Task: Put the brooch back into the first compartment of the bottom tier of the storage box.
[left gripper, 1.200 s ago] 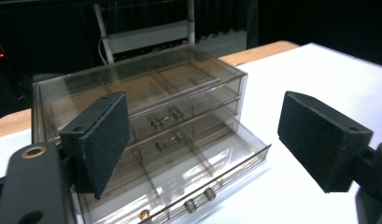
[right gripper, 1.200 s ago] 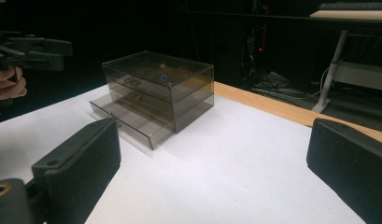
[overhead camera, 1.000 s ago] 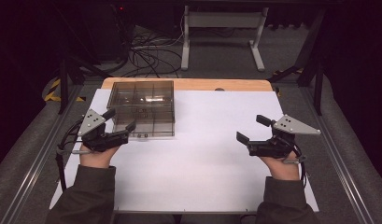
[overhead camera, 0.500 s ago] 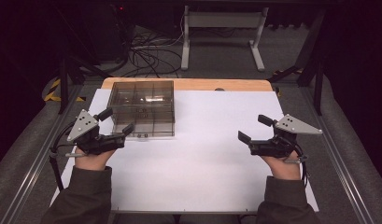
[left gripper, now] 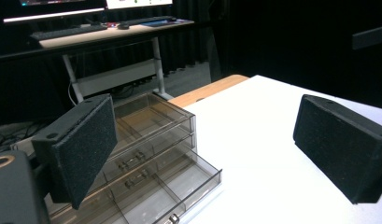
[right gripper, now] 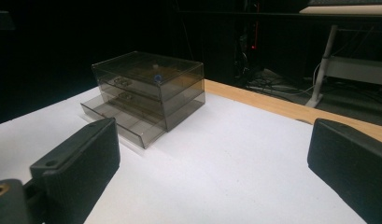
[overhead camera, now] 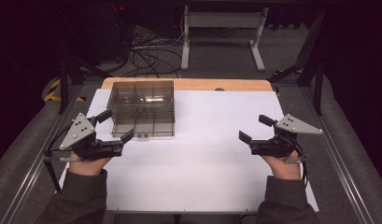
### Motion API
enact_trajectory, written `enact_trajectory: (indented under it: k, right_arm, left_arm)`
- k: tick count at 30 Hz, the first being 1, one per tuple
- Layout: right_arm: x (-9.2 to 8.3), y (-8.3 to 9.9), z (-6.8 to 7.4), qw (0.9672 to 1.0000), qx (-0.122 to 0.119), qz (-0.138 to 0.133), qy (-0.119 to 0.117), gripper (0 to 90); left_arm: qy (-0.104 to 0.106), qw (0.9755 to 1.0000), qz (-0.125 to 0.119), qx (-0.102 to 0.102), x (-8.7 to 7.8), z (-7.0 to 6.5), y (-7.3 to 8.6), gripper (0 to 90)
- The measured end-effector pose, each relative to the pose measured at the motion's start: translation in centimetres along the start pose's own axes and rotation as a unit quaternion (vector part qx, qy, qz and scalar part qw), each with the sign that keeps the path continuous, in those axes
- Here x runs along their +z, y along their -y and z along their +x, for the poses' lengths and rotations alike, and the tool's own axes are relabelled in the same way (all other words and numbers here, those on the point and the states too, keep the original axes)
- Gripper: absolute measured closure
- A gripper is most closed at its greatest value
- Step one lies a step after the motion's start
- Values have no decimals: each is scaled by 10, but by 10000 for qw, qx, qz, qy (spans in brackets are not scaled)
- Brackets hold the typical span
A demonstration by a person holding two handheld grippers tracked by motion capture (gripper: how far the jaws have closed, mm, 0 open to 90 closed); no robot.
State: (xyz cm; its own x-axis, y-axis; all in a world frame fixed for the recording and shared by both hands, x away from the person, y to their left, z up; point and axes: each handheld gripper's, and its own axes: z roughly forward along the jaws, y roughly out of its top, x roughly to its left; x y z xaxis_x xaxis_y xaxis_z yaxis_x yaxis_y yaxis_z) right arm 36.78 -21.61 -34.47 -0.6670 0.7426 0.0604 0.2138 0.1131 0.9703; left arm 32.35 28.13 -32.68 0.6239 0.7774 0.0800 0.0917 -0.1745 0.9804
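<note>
A smoky see-through drawer box (overhead camera: 141, 103) stands on the white table (overhead camera: 212, 154) at the back left. Its lowest drawer (overhead camera: 143, 130) is pulled out toward me; it also shows in the left gripper view (left gripper: 179, 186) and the right gripper view (right gripper: 116, 119). A small blue spot (right gripper: 156, 78) sits in the upper part of the box (right gripper: 149, 86). My left gripper (overhead camera: 118, 124) hovers open just left of the drawer's front, with nothing between its pads (left gripper: 81, 149). Far to the right, my right gripper (overhead camera: 253, 128) is open and holds nothing.
A wooden strip (overhead camera: 188, 84) runs along the table's far edge. Beyond it stand white desk legs (overhead camera: 221, 21) and loose cables (overhead camera: 146, 56) on the floor. Metal rails (overhead camera: 343, 163) border both sides of the table. A desk with a keyboard (left gripper: 67, 31) lies behind the box.
The left gripper has drawn back a little, left and toward me, away from the drawer box. The right gripper has hardly moved.
</note>
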Motion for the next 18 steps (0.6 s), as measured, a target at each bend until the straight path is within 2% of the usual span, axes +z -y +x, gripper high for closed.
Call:
enact_trajectory:
  k: [6,10,18]
  right_arm:
    - [0,1,0,10000,20,14,21,29]
    - [1,1,0,10000,3,25,15,29]
    - [2,2,-2,10000,21,32,13,28]
  left_arm:
    - [101,9997,168,142,-2,-4,-2,63]
    - [105,9996,183,180,-2,-5,-2,63]
    - [95,9997,188,142,-3,-3,-2,63]
